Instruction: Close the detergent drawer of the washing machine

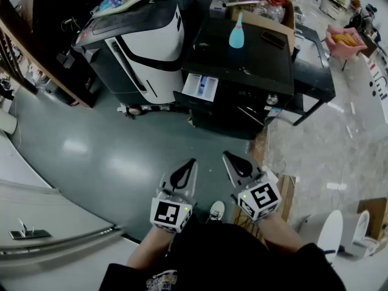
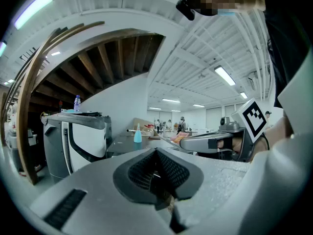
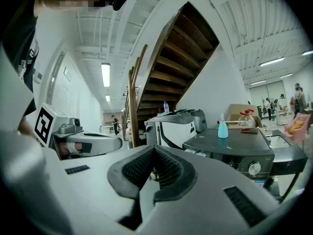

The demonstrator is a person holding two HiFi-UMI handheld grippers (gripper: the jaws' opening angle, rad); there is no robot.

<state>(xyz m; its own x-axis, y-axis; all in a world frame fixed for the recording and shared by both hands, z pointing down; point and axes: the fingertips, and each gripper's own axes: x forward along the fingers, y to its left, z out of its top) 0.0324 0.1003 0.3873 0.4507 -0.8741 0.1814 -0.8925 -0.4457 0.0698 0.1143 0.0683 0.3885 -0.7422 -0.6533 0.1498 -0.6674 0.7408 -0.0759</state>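
A dark washing machine [image 1: 242,65] stands ahead of me, its white detergent drawer [image 1: 200,85] pulled out at the front left corner. In the right gripper view the machine [image 3: 234,153] shows its round knob, and a bit of the open drawer [image 3: 195,153] peeks over the jaws. My left gripper [image 1: 193,162] and right gripper [image 1: 225,156] hang side by side above the floor, well short of the machine. Both are shut with nothing between the pads. The left gripper view looks over its shut gripper [image 2: 156,156] toward the machine top [image 2: 132,145].
A turquoise bottle [image 1: 237,34] stands on the machine's lid. A white and black appliance [image 1: 142,41] sits to the left of it. A cardboard box [image 1: 267,8] lies behind, a black table [image 1: 315,71] to the right. A wooden staircase [image 3: 161,67] rises at the left.
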